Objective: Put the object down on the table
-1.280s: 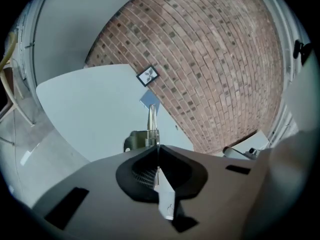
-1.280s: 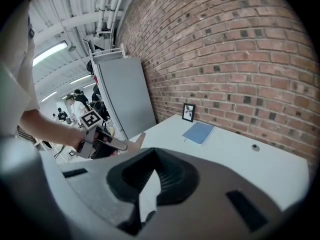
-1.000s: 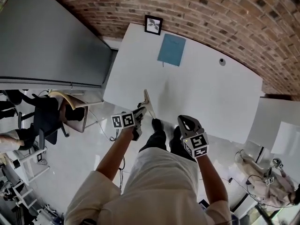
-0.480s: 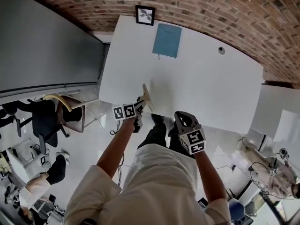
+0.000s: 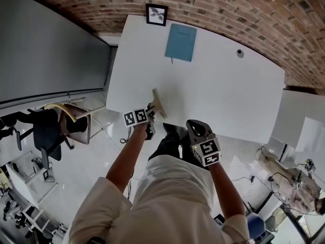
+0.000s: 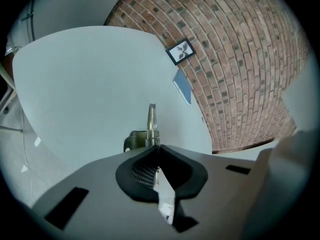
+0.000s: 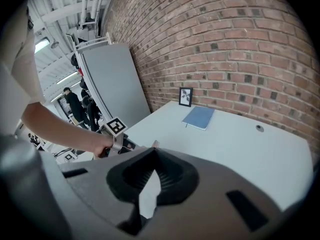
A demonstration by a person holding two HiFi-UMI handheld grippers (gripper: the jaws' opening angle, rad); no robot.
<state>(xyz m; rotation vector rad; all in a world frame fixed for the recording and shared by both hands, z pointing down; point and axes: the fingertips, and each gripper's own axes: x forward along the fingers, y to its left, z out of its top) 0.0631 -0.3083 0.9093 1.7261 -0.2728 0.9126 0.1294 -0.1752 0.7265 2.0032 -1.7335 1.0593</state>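
Observation:
My left gripper (image 5: 151,113) is shut on a flat beige tool (image 5: 158,103) with a metal neck, holding it just above the near edge of the white table (image 5: 228,95). In the left gripper view the tool (image 6: 151,126) sticks out past the closed jaws (image 6: 158,149), blade edge-on. My right gripper (image 5: 195,128) hangs in front of the table edge, over the person's legs. Its jaws (image 7: 154,153) meet at the tips with nothing between them. The right gripper view also shows the left gripper's marker cube (image 7: 115,126).
A blue notebook (image 5: 181,42), a small framed picture (image 5: 156,14) and a round grommet (image 5: 239,53) sit at the table's far side by the brick wall. A grey partition (image 5: 45,50) and a chair (image 5: 71,118) stand to the left.
The left gripper and the tool have moved slightly forward over the table's near edge. The right gripper has drifted a little left. A person in the background left has gone out of view.

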